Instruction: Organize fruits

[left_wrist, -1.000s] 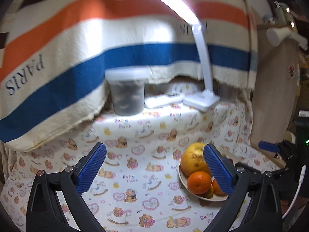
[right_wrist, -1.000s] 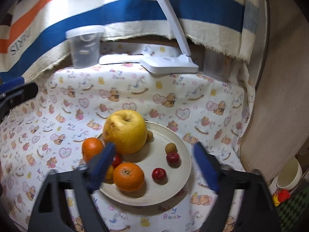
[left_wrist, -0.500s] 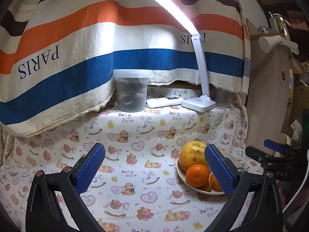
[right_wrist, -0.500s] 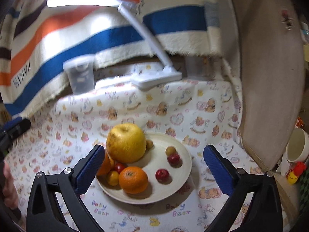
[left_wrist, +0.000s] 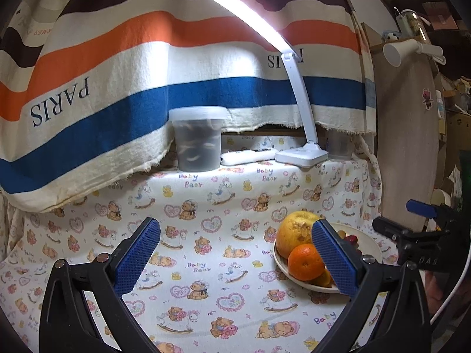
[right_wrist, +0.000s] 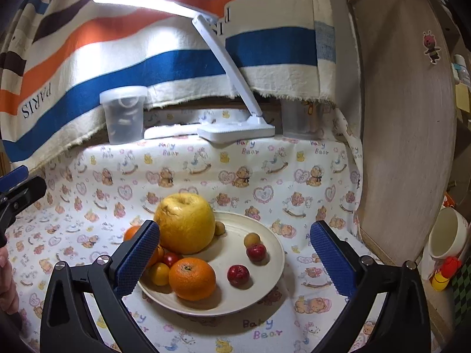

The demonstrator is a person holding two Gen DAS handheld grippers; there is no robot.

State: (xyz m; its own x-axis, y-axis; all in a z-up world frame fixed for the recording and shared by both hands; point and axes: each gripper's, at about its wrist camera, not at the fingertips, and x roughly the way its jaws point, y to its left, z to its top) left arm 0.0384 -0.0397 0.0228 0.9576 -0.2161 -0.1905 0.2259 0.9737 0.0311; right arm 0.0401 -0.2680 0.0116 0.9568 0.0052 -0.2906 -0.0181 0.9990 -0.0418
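Left gripper [left_wrist: 235, 254] hangs empty, jaws spread wide, over the bear-print tablecloth [left_wrist: 206, 223]. Right gripper [right_wrist: 235, 254], spread too, frames the plate [right_wrist: 265, 282] by the cloth's right edge, all the fruit on it: pomelo [right_wrist: 185, 223], orange [right_wrist: 192, 278], small red fruit [right_wrist: 238, 275]. I'd come down straight on one piece, clear of its neighbours. Compared with a second ago, both grippers sit further back.

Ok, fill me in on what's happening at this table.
A person holds a claw in each hand over a bear-print tablecloth. Both the left claw and the right claw are open and empty. The fruit sits on a cream plate: a big yellow fruit, an orange and small red fruits. One orange appears to lie just off the plate.
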